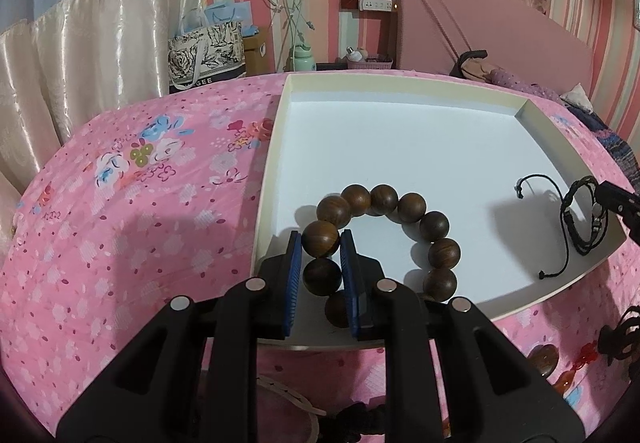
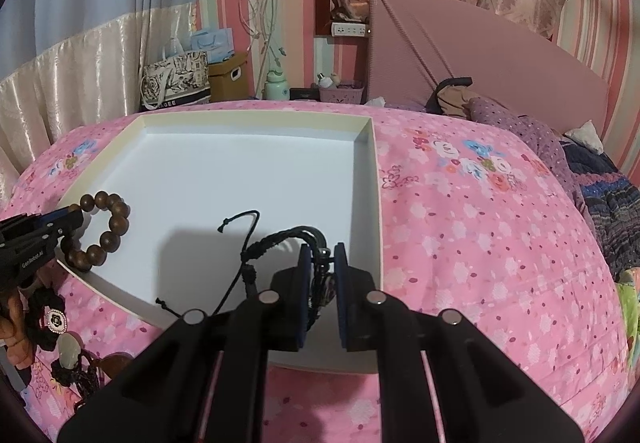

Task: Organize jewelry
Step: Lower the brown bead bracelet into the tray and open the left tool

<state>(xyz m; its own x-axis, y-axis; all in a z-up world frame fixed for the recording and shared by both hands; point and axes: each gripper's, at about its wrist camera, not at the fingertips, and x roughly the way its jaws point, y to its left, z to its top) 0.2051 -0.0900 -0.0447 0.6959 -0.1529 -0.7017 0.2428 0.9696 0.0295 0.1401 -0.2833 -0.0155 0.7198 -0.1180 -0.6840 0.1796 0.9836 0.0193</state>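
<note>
Both our grippers hold bracelets over the tray (image 1: 404, 85).
Left gripper (image 1: 320, 243) clamps the beads (image 1: 434, 225); right gripper (image 2: 322, 257) pinches the black cord (image 2: 276, 237).

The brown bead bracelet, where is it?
The brown bead bracelet hangs in the left gripper over the white tray's near-left corner, across from the black cord bracelet.

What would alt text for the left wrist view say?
The left gripper clamps a brown bead bracelet over a white tray on a pink floral bedspread. A black cord bracelet hangs at right.
</note>
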